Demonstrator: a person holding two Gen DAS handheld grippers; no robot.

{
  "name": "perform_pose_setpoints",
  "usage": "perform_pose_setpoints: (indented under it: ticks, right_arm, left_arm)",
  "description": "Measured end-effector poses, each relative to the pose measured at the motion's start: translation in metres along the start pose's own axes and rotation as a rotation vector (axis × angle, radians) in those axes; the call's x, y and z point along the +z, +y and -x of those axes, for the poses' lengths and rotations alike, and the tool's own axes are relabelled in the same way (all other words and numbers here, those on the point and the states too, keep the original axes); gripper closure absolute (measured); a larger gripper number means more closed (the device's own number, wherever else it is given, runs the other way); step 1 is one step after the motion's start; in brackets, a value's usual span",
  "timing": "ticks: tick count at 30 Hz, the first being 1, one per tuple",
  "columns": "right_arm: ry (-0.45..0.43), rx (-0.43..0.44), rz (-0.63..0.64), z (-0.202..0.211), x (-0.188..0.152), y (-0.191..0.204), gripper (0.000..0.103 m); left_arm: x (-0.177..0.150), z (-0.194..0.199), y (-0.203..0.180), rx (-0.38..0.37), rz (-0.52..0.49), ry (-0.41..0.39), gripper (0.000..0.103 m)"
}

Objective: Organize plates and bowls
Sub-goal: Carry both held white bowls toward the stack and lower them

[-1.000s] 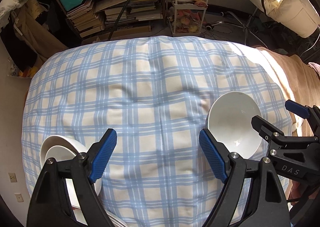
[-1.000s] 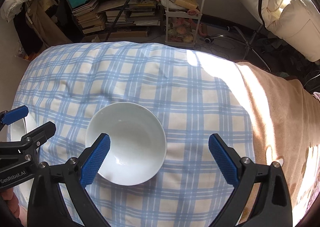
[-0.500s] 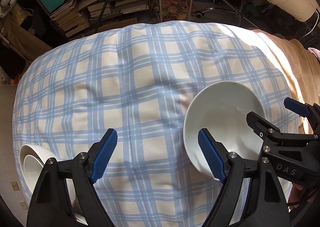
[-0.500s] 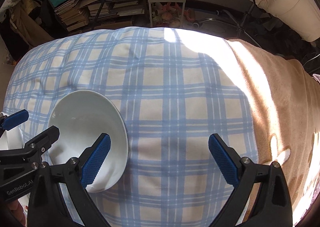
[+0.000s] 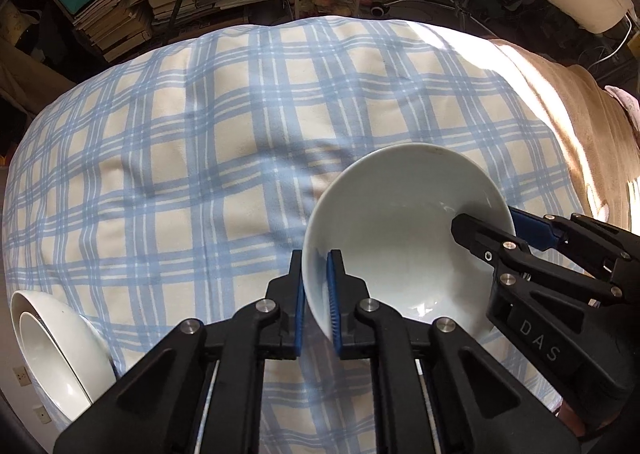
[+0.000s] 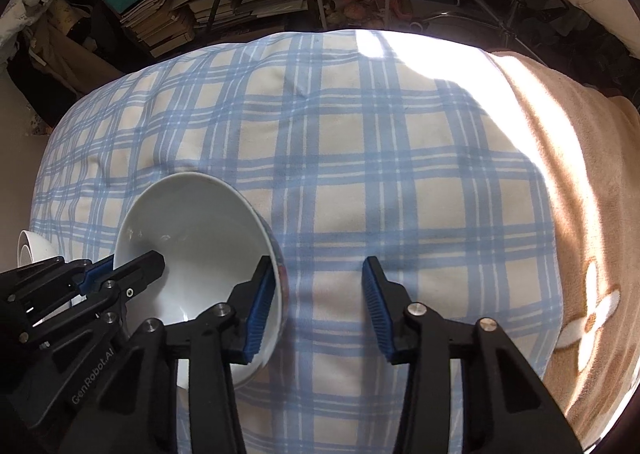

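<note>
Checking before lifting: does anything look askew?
The white bowl looks tilted on the plaid cloth. Left gripper has just closed on its rim; right gripper, closing, straddles the opposite rim without gripping.

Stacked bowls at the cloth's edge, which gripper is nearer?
Left. Both have just been closing over the middle bowl's rim: left gripper on the stack's side, right gripper on the far side.

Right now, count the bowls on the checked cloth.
3. One bowl sits right of centre on the checked cloth; what look like two nested bowls lie at its left edge. More may be hidden below the frame.
</note>
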State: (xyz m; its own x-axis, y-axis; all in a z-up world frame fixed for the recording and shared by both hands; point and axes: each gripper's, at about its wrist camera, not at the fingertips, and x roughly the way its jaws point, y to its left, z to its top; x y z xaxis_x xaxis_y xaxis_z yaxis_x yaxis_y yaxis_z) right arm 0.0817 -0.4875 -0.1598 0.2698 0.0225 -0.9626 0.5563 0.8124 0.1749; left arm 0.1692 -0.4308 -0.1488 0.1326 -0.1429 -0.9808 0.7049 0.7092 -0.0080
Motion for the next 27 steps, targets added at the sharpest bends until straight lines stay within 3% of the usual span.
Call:
perform_pose_setpoints:
  ticks: [2, 4, 17, 27]
  right_arm:
    - [0.027, 0.035, -0.002, -0.003, 0.001, 0.005, 0.085]
    - [0.054, 0.059, -0.012, -0.007, 0.001, 0.009, 0.090]
    - [0.021, 0.083, -0.029, -0.001, -0.010, 0.018, 0.091]
    - [-0.007, 0.108, 0.017, 0.021, -0.014, 0.047, 0.093]
  left_arm:
    - [0.000, 0.000, 0.001, -0.006, 0.016, 0.001, 0.092]
    - [-0.001, 0.000, 0.004, -0.025, 0.033, 0.001, 0.093]
    - [-0.013, 0.016, 0.007, 0.018, 0.009, -0.038, 0.093]
    - [-0.026, 0.043, 0.039, 0.011, 0.058, -0.071, 0.092]
